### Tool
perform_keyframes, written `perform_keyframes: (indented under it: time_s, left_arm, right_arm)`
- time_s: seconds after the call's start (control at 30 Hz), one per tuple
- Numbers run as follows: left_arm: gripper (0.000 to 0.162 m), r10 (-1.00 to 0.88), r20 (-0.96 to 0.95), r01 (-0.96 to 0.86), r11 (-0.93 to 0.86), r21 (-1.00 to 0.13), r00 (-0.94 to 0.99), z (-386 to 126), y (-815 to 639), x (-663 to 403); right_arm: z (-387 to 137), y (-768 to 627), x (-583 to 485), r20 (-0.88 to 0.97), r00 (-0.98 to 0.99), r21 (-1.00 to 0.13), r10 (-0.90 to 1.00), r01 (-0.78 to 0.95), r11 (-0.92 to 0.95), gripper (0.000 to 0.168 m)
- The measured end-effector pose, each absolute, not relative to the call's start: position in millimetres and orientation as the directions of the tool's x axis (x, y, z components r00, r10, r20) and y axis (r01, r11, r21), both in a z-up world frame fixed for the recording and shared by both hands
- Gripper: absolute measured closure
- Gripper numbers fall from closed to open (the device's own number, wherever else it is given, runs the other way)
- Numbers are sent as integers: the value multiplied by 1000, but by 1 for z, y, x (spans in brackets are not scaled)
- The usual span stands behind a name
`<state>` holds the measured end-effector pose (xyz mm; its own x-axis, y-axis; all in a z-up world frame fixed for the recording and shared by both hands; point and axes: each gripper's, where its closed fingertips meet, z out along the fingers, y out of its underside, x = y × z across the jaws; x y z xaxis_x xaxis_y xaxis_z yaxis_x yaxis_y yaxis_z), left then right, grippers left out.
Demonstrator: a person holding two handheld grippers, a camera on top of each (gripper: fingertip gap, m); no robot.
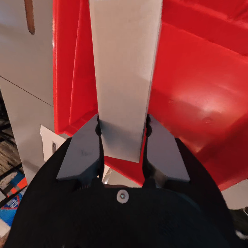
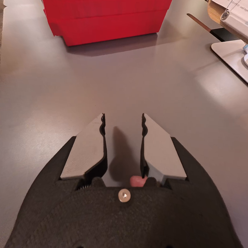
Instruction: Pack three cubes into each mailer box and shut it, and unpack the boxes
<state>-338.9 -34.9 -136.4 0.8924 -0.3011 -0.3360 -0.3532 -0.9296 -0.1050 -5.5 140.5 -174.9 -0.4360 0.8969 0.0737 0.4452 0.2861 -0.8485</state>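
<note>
In the left wrist view my left gripper (image 1: 122, 118) is shut on the near end of a long, flat white mailer box (image 1: 124, 67). The box is closed and runs straight away from me. It hangs in front of a large red plastic bin (image 1: 194, 94), which fills the view behind and to the right. The picture is motion-blurred. In the right wrist view my right gripper (image 2: 123, 115) is open and empty, low over the grey table (image 2: 120, 80). The red bin (image 2: 107, 22) stands at the far end of the table. No cubes show in either view.
A white flat stand base (image 2: 230, 56) and a wooden-edged board (image 2: 214, 14) sit at the table's right rear. A thin brown strip (image 2: 198, 22) lies near them. In the left wrist view a grey surface (image 1: 26, 60) lies left of the bin, with clutter (image 1: 10, 187) below. Some 40 centimetres of space lies between my two pairs of fingers.
</note>
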Motion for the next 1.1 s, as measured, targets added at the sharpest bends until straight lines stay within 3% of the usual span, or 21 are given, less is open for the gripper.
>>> perform_keyframes:
  time_s: [0.13,0.37,0.5,0.6,0.73,0.9,0.97,1.1]
  left_arm:
    - [98,-292,-330,-373,-903,-213,898,-101,-48,-313]
    - [98,-181,-470,-367,-865,-342,864,5,-58,-286]
    - [98,-209,-552,-456,-814,-359,807,30,-16,-231]
    - [98,-331,-533,-551,-767,-329,779,16,20,-163]
    - [98,-436,-340,-548,-736,-398,833,-29,58,-94]
    - [98,-538,-178,-567,-769,-297,824,-106,87,-64]
    - [98,-562,-131,-576,-777,-254,817,-135,97,-59]
    - [98,-585,-134,-591,-727,-350,800,-142,128,-40]
  right_arm:
    - [-173,141,-6,74,-431,-854,899,438,281,117]
    - [-168,141,-8,121,-419,-863,900,403,304,120]
    - [-159,137,-5,130,-441,-883,888,356,306,116]
    - [-138,127,3,80,-499,-928,863,279,247,112]
    - [-99,127,16,53,-538,-981,842,129,144,110]
    - [-57,135,37,61,-560,-997,826,-74,23,110]
    - [-58,149,32,41,-501,-998,864,-63,11,115]
    - [-73,160,20,-13,-458,-1000,889,28,0,107]
